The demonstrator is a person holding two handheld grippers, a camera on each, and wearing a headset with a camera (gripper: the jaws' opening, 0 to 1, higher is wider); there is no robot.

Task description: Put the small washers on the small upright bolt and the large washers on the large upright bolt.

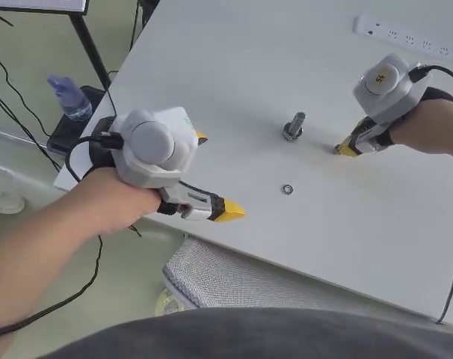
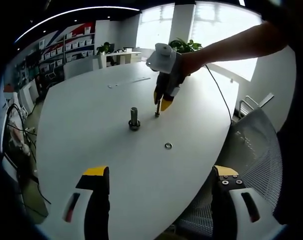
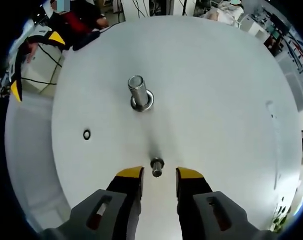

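Right, here's where we stand. My right gripper (image 3: 159,173) is down at the small bolt (image 3: 157,166), jaws parted, one yellow tip on each side of the shank. As far as I can see it touches nothing, so there's nothing in its grip. There's a ring-like collar on that bolt; it could be a washer already seated, but I can't tell for sure.

Just beyond it, the large bolt (image 3: 136,89) stands upright with a bright washer (image 3: 144,101) lying round its foot. I'd call that side at least partly done, though I can't make out whether it's one washer or a stack.

Now, the leftover: one loose washer (image 1: 287,189) lies flat on the white table (image 1: 211,60), apart from both bolts, on the side nearer me. It looks small next to the ring on the large bolt, so my guess is it belongs on the small bolt.

My left gripper (image 2: 161,172) hangs near the table edge, jaws spread wide and empty, with the loose washer lying ahead of it. By my reckoning we're near the finish: that one washer is all I can see left to pick up and thread on.
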